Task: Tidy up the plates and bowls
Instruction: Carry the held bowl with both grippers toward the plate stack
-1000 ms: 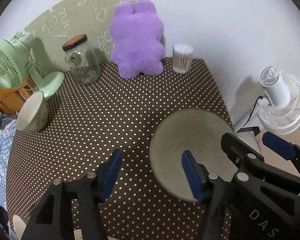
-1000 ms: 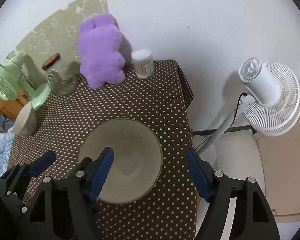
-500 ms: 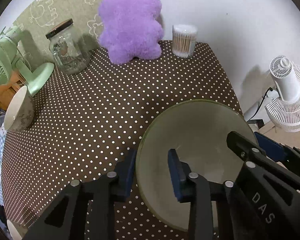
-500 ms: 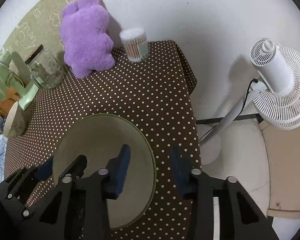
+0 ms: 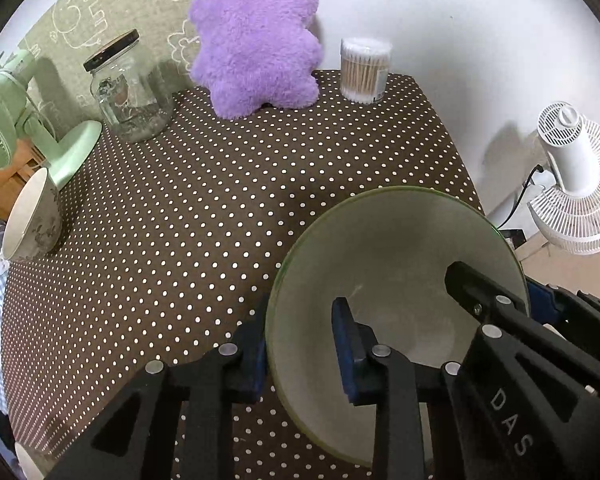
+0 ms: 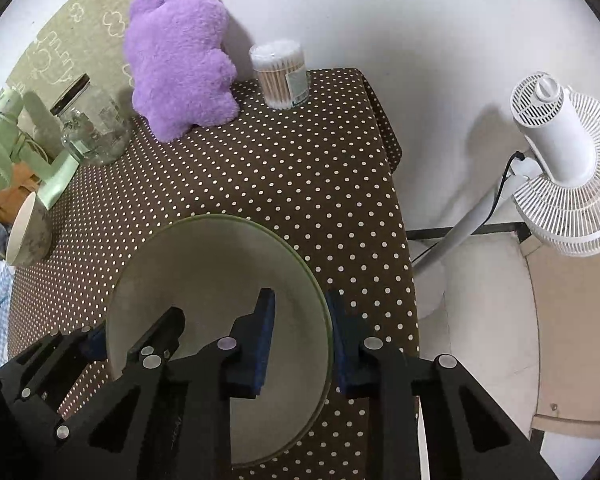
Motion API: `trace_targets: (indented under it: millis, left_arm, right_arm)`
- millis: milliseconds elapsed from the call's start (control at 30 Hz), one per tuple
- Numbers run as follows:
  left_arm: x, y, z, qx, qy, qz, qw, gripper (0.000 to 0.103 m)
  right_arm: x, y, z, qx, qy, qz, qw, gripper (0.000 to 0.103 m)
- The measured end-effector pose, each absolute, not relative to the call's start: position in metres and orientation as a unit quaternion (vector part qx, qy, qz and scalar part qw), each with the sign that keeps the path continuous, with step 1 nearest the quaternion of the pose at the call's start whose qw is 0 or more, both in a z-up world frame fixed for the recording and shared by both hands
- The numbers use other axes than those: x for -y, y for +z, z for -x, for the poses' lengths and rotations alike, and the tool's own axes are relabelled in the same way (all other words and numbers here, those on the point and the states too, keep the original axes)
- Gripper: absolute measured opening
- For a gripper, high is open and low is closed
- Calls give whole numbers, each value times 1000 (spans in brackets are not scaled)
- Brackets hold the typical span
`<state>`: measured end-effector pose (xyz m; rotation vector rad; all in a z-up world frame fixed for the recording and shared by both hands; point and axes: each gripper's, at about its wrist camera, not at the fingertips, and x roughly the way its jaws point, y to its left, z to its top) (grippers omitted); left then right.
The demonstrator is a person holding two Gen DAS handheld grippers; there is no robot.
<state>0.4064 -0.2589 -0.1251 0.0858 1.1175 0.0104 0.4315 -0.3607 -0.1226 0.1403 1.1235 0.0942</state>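
Observation:
A large pale green bowl (image 5: 396,264) is at the front right of the dotted table. My left gripper (image 5: 300,348) is shut on its left rim, one finger inside, one outside. My right gripper (image 6: 300,340) is shut on its right rim (image 6: 324,320) the same way. The bowl (image 6: 216,276) looks lifted and tilted between them. A smaller speckled bowl (image 5: 32,216) lies on its side at the table's left edge; it also shows in the right wrist view (image 6: 28,232).
At the back of the brown dotted tablecloth (image 5: 220,200) stand a glass jar (image 5: 128,92), a purple plush toy (image 5: 256,36) and a cotton swab tub (image 5: 364,70). A green desk fan (image 5: 4,120) is at left. A white floor fan (image 6: 560,160) stands right of the table.
Both grippers went from open beside the large bowl to shut on its opposite rims. The bowl now sits higher and closer in both views.

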Motion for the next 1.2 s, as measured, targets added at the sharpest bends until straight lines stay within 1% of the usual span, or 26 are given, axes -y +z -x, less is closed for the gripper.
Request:
trace_targets:
  millis: [500, 867, 1200]
  left_arm:
    - [236, -83, -369, -511, -5, -39, 859, 27]
    - [195, -50, -323, -495, -20, -33, 868, 27]
    - [155, -32, -281, -487, -35, -29, 872, 27]
  right_arm:
    - [343, -80, -396, -512, 39, -59, 856, 29]
    - [308, -42, -348, -499, 27, -65, 864, 29]
    - [263, -17, -299, -486, 14, -65, 872, 29]
